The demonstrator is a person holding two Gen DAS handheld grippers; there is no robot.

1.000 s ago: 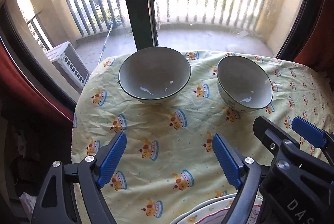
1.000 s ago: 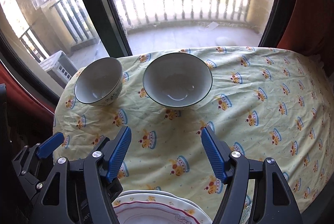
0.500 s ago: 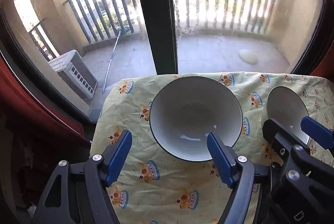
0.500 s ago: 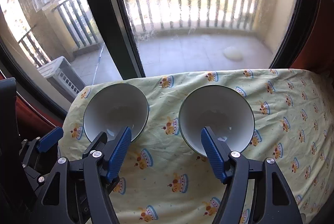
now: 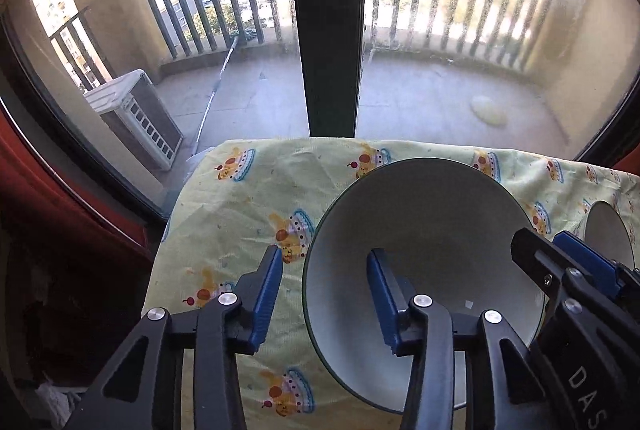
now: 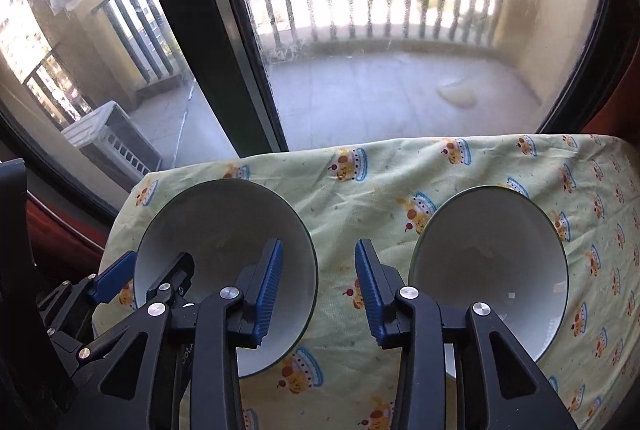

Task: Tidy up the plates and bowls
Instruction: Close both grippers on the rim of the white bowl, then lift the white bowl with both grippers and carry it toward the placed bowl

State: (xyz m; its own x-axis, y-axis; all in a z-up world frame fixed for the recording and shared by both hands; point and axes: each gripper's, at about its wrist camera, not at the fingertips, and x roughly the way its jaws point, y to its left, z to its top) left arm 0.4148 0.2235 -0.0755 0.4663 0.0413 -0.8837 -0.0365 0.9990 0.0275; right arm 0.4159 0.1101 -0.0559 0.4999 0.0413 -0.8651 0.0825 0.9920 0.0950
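Observation:
Two white bowls with dark rims stand on the yellow patterned tablecloth (image 5: 240, 197). In the left wrist view, my left gripper (image 5: 326, 294) is open and straddles the near left rim of the left bowl (image 5: 432, 213), its right finger inside the bowl and its left finger outside. The second bowl (image 5: 608, 234) shows at the right edge. In the right wrist view, my right gripper (image 6: 318, 284) is open over the cloth between the left bowl (image 6: 224, 226) and the right bowl (image 6: 492, 238). The left gripper (image 6: 120, 276) shows at that bowl's left side.
The table's far edge (image 6: 400, 145) runs along a large window with a dark vertical frame (image 5: 328, 21). A balcony lies beyond the glass. Red curtain (image 5: 48, 197) hangs at the left, past the table's left edge.
Both grippers have moved forward and down towards the bowls. The left gripper now straddles the left bowl's rim. The stacked plates near the front have dropped out of view.

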